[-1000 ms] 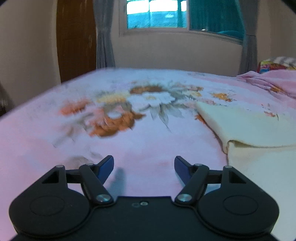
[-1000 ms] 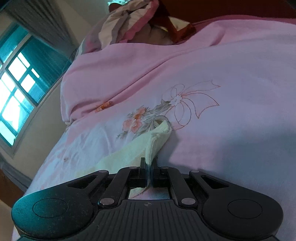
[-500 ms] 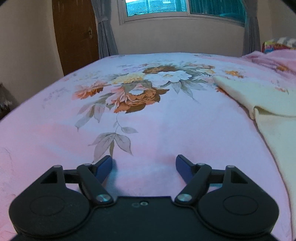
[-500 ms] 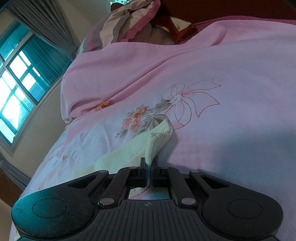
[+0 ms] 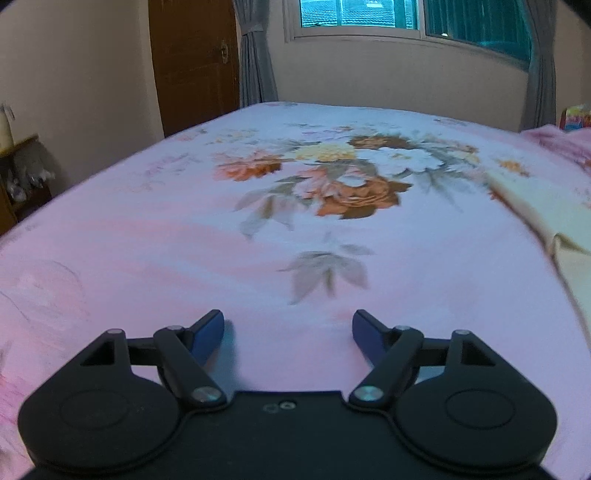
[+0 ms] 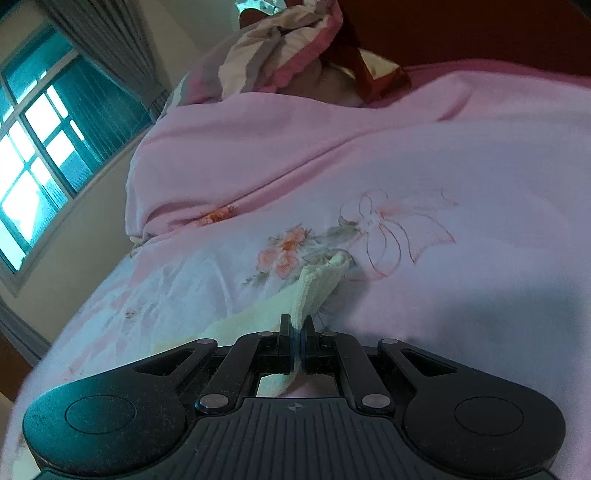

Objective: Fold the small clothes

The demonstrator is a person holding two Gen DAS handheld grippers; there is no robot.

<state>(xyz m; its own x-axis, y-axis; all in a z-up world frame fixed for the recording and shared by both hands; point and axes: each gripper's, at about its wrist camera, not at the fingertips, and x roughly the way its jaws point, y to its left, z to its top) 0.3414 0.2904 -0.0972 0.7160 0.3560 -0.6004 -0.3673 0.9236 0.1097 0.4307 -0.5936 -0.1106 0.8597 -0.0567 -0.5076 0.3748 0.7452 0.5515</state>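
The left tool (image 5: 288,326) stands wide apart with nothing between its blue pads, low over the pink floral bedsheet (image 5: 184,236). Ahead of it lies a printed leaf spray, and farther on a large bouquet print of orange, brown and white flowers. Well off to its right, at the frame's edge, lies the pale yellow garment (image 5: 554,218), flat on the sheet with a fold line showing. Beyond the bed are a brown door (image 5: 192,62), grey curtains and a window (image 5: 354,14).

The right tool (image 6: 296,338) is pinched tight on a corner of the pale yellow garment (image 6: 317,284), which rises just ahead of the pads and trails off to its left across the sheet. Farther ahead sits bunched bedding (image 6: 280,33). No writing or labels can be read anywhere.
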